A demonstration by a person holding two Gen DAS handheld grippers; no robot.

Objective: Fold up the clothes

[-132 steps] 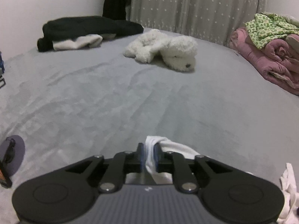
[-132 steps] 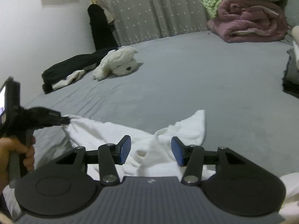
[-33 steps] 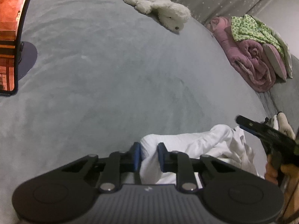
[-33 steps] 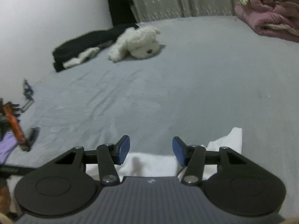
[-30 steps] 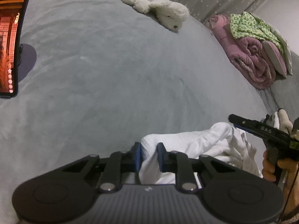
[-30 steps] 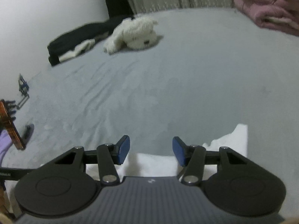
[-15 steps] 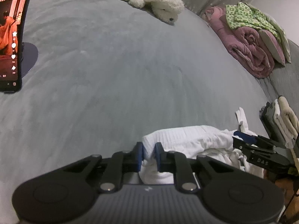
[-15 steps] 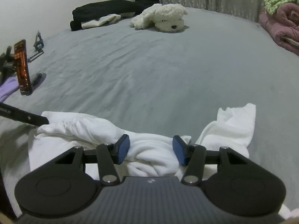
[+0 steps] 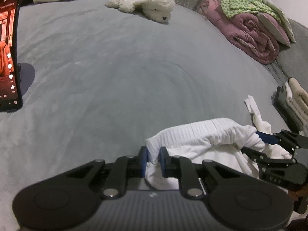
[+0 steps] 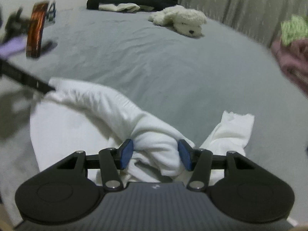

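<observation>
We are seeing almost no readable text. On the black plastic body of the right gripper (image 9: 277,144), seen at the right edge of the left wrist view, we are making out raised letters that look like "DAS", not sure. The upright black smartphone (image 9: 8,52) with an orange-red glowing screen is showing small white icons, a heart and a star, plus tiny captions too small to read. In the right wrist view everything is blurring; nothing is reading there.
</observation>
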